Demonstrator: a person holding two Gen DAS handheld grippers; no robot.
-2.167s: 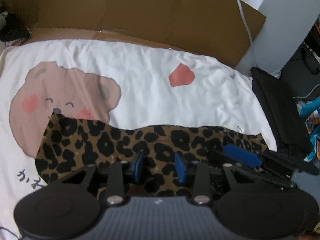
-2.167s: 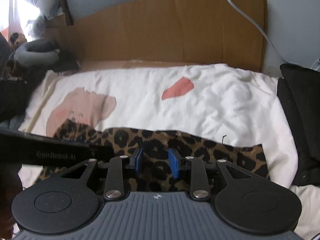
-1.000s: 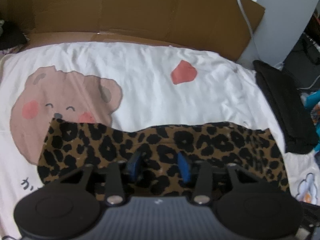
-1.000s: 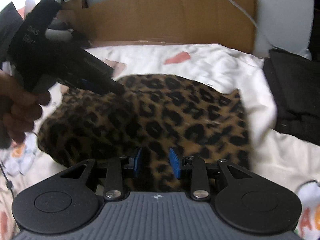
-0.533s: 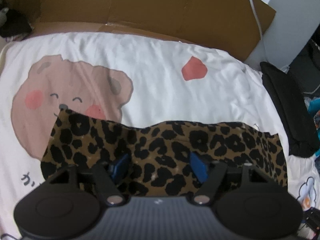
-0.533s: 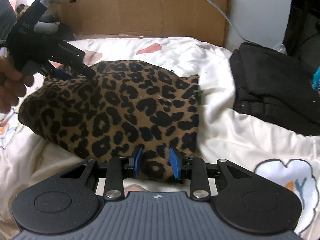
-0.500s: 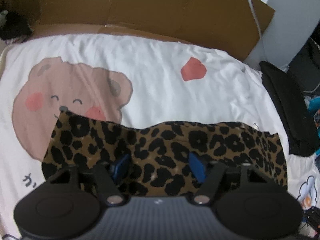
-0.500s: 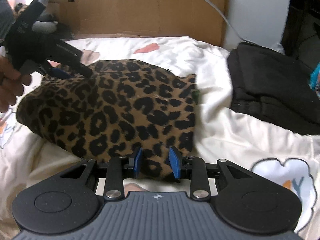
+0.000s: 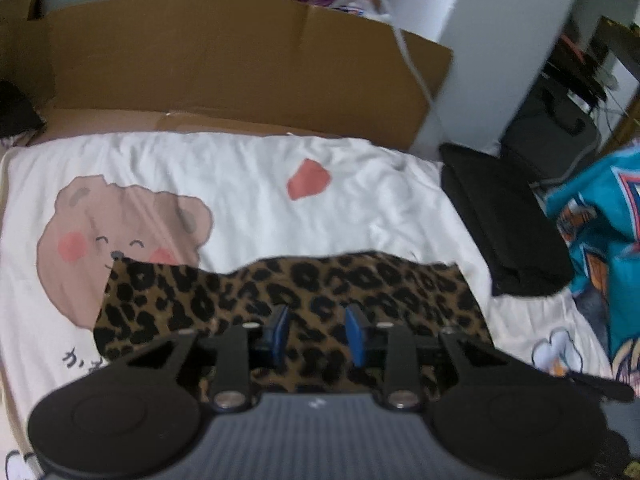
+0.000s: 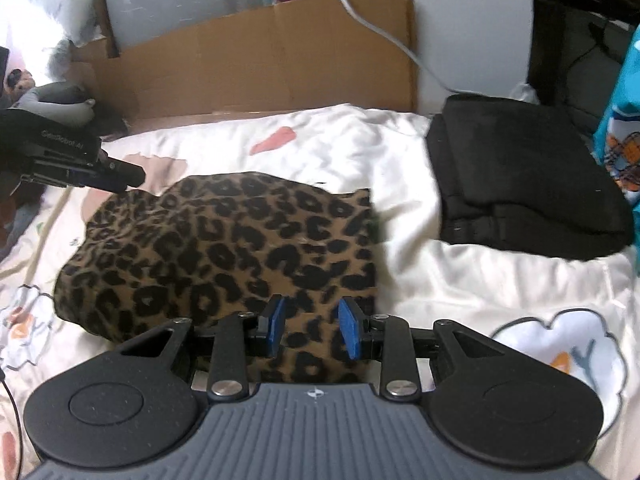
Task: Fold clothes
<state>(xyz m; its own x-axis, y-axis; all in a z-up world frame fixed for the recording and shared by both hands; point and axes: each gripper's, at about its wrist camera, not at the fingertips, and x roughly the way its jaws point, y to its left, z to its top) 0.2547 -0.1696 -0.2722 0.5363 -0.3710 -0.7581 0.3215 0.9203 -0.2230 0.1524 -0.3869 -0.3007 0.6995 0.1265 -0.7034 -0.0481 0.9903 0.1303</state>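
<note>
A leopard-print garment (image 9: pixel 288 300) lies folded on the white bedsheet (image 9: pixel 240 184); it also shows in the right wrist view (image 10: pixel 224 248). My left gripper (image 9: pixel 316 336) hovers over its near edge with its blue pads apart and nothing between them. In the right wrist view the left gripper's body (image 10: pixel 72 160) hangs at the garment's far left corner. My right gripper (image 10: pixel 310 330) is over the garment's near right corner, pads apart, gripping nothing that I can see.
A folded black garment (image 10: pixel 520 176) lies on the sheet to the right, also in the left wrist view (image 9: pixel 504 220). A teal printed garment (image 9: pixel 600 232) lies beyond it. Brown cardboard (image 9: pixel 224 64) stands behind the bed. A white cable (image 10: pixel 380 32) hangs down the wall.
The left gripper has drawn back and tilted up, and its pads stand a little closer. The right gripper has pulled back slightly. The garment lies as before.
</note>
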